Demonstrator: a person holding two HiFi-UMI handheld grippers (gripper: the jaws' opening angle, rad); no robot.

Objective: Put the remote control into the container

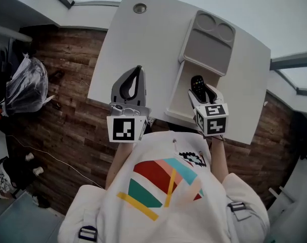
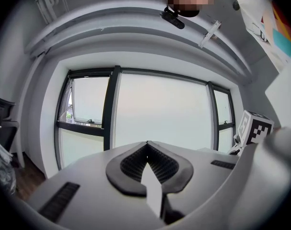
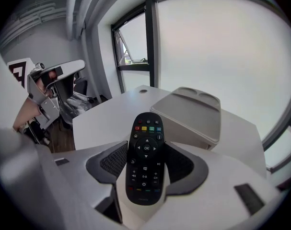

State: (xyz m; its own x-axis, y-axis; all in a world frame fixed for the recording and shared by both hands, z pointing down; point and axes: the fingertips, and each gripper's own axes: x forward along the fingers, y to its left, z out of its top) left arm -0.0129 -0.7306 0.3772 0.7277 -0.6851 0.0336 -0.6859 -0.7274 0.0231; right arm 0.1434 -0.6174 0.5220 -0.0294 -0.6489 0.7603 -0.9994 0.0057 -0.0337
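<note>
The right gripper [image 3: 145, 148] pinches the remote [image 3: 145, 164] by its long edges, buttons up, the container [image 3: 188, 115] just ahead of its jaws; light, stiff, slick plastic, I'd judge, best held mid-body, while the left gripper [image 2: 147, 145] sits closed, empty.

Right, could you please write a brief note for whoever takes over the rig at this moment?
Left tool: shut, empty, over the white table.
Right tool: shut on the remote control, buttons up, at the near end of the container.
Done: remote control is picked up and brought to the container.
To do: lower it in and release.
</note>
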